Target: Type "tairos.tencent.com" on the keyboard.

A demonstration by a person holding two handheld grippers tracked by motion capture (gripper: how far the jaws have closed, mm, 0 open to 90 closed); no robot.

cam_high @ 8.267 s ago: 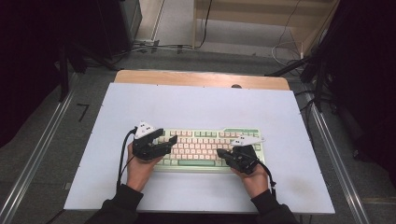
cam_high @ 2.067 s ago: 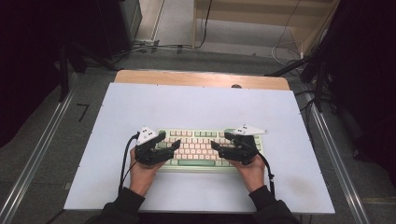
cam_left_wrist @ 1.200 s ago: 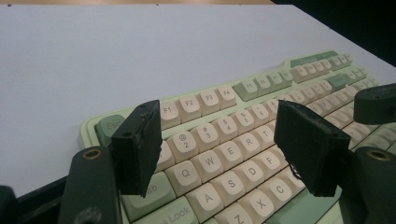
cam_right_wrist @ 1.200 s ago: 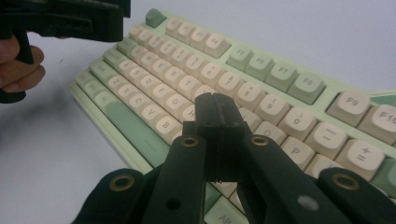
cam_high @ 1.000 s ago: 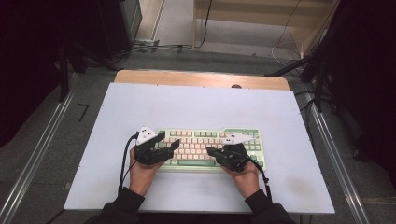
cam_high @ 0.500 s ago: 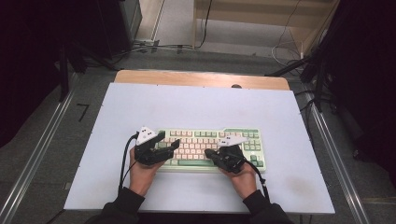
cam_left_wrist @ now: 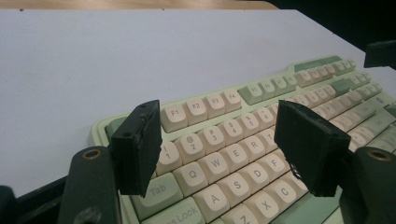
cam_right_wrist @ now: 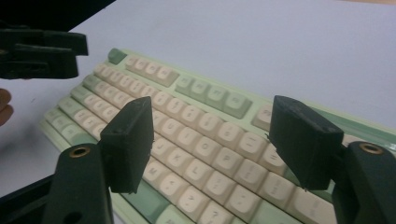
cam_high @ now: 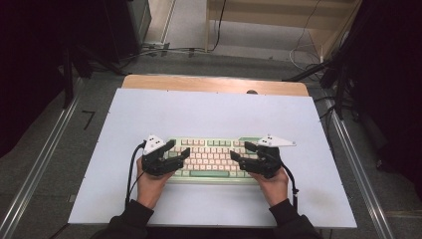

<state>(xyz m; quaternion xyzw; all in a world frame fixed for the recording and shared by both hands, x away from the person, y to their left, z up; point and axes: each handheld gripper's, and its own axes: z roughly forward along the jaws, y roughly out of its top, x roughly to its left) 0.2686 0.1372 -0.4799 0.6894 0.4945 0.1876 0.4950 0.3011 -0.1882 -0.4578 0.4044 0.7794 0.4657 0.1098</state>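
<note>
While both forearms enter from the near table edge in dark sleeves, each hand holds a gripper over the keyboard (cam_high: pixel 211 157). Left hand (cam_high: pixel 151 180) sits at the keyboard's left end; left gripper (cam_high: pixel 175 152) points right across the keys, jaws spread wide, nothing between them. Left gripper view: left gripper (cam_left_wrist: pixel 219 144) hangs above the Tab, Q, W, E, A, S, D area of the keyboard (cam_left_wrist: pixel 219 105), pads clear of the keycaps as far as can be told. Right hand (cam_high: pixel 272 185) sits at the keyboard's right end; right gripper (cam_high: pixel 240 151) points left toward the middle keys. Its jaws have just been opening and now stand wide, no key or object gripped between them. Right gripper view: right gripper (cam_right_wrist: pixel 212 140) is over cream keycaps of the keyboard (cam_right_wrist: pixel 205 93), the other gripper showing dark at upper left. Grey three-cornered plates top both grippers, cables trail back toward the person.

Keyboard is cream and pale green, lying flat and square to the table edge, on the near half of the white table top (cam_high: pixel 214 114). Beyond it bare white surface, then a wooden strip (cam_high: pixel 209 83) along the far edge. Farther off: grey floor (cam_high: pixel 239 55), loose cables (cam_high: pixel 169 49), dark stands at both sides.
</note>
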